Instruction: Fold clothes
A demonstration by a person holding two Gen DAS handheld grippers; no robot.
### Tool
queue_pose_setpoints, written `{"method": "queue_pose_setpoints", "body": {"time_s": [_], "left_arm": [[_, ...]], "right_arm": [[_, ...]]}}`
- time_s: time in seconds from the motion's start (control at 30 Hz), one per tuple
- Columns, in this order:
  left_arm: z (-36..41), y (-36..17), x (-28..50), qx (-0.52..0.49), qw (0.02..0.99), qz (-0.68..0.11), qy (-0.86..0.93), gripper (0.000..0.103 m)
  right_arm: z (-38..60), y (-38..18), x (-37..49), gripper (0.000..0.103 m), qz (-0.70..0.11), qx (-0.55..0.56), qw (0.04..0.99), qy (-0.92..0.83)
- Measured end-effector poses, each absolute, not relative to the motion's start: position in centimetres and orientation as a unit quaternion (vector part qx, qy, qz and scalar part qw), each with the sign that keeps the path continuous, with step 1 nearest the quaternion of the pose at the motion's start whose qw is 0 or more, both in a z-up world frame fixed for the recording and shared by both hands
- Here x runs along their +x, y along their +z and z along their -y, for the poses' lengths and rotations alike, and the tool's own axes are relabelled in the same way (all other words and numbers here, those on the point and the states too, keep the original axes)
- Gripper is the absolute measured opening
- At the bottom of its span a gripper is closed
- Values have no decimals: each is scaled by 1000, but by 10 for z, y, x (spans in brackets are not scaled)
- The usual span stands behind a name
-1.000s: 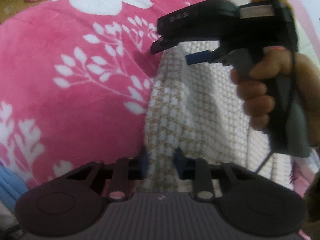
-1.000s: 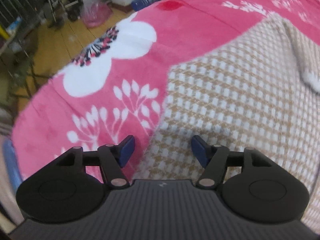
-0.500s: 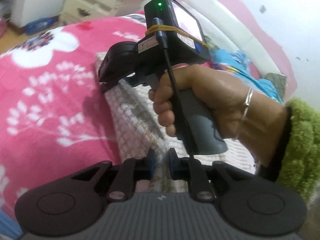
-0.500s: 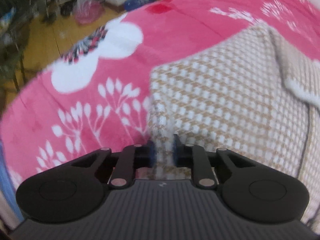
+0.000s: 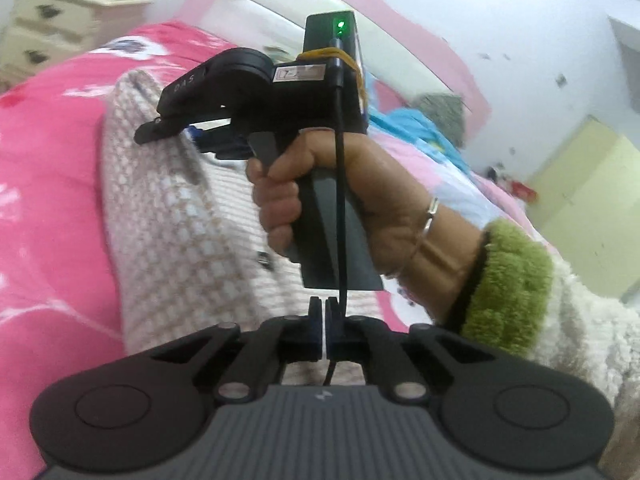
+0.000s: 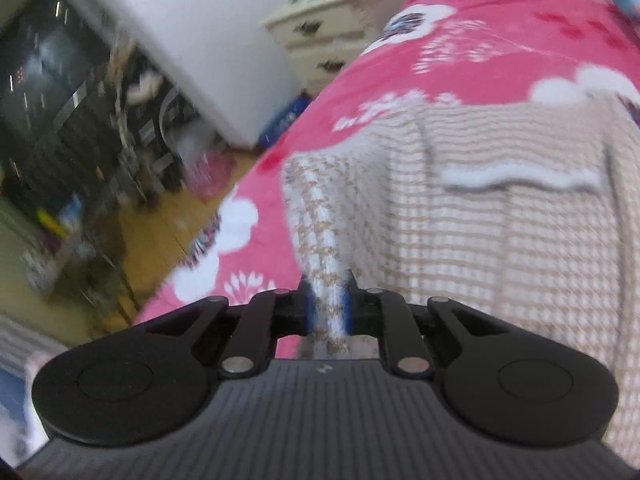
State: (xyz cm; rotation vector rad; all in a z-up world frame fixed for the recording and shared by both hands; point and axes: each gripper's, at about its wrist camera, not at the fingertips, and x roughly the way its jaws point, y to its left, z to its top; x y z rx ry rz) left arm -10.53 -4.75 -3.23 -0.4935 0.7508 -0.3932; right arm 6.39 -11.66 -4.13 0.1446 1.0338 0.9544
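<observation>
Both claws had just closed: the right claw (image 6: 328, 312) gripped a fold of the checked garment (image 6: 500, 240) on the pink bed (image 6: 500, 40); the left claw (image 5: 323, 326) was shut, probably on its edge, though blurred. Carrying both corners together, level and taut, would fold cleanly.

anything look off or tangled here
Yes: a black cable from the right tool, whose jaws just closed on the checked garment, hangs right against the shut left tool and could snag. Nothing else stands out.
</observation>
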Motion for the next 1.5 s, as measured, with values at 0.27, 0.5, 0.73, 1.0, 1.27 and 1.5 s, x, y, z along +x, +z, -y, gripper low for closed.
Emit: {"method": "queue_pose_setpoints", "body": {"time_s": [0.27,0.5,0.73,1.0,1.27,1.5], "left_arm": [[50,-14,-84,-256,878,-360,-184,17],[28,-44,-20,-260,889,-367,-83,20],[32,-75,67,-251,898,-361,-29,20],[77,-82,152,-219,908,-352,-57,19],[147,-124,200,-148,901,-393,-106,21],[163,-137,216,-114,902,-403,-108,24]], "right_arm": [[200,-61,100,11,-477,199,751,411],[257,-93,118,11,-470,317,719,402],[309,-114,122,10,-451,389,698,397],[363,-133,123,10,-433,448,685,378],[417,-175,136,10,-419,503,685,320],[428,-206,146,19,-456,504,672,292]]}}
